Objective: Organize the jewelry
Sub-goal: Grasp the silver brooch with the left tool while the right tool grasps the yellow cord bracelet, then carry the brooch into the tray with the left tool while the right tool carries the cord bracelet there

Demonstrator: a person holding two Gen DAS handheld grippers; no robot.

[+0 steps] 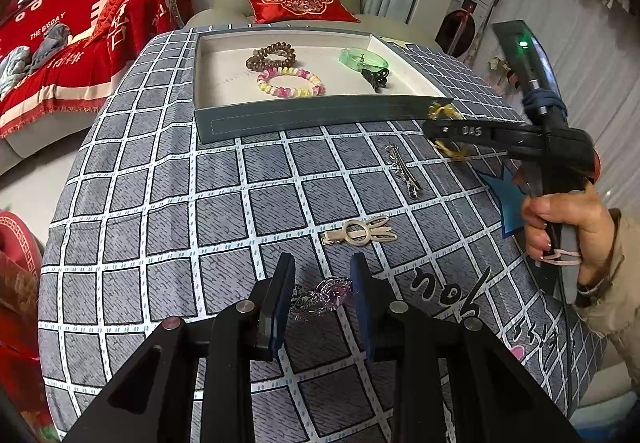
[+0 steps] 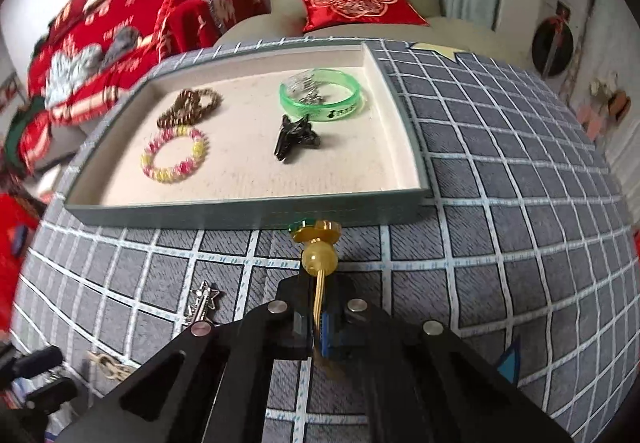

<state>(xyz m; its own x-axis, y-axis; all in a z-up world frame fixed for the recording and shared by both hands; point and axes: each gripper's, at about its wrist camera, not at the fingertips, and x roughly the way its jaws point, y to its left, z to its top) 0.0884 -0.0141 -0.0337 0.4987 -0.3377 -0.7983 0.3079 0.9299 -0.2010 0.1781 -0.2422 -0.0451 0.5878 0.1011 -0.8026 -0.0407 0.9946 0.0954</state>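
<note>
Gold hairpin with a bead [image 2: 320,261] sits clamped in the right gripper [image 2: 320,323]; the left gripper [image 1: 322,299] straddles a purple-stoned silver clip [image 1: 324,297], pads apart.

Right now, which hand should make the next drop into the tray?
Right. Its gripper is already shut on the gold hairpin, just short of the tray. The left gripper sits farther back, fingers straddling the purple brooch on the cloth.

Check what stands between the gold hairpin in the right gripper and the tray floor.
Only the tray's near wall: the gold hairpin, clamped in the right gripper, sits just before it. Beyond, bare lining lies in front of the black claw clip.
</note>
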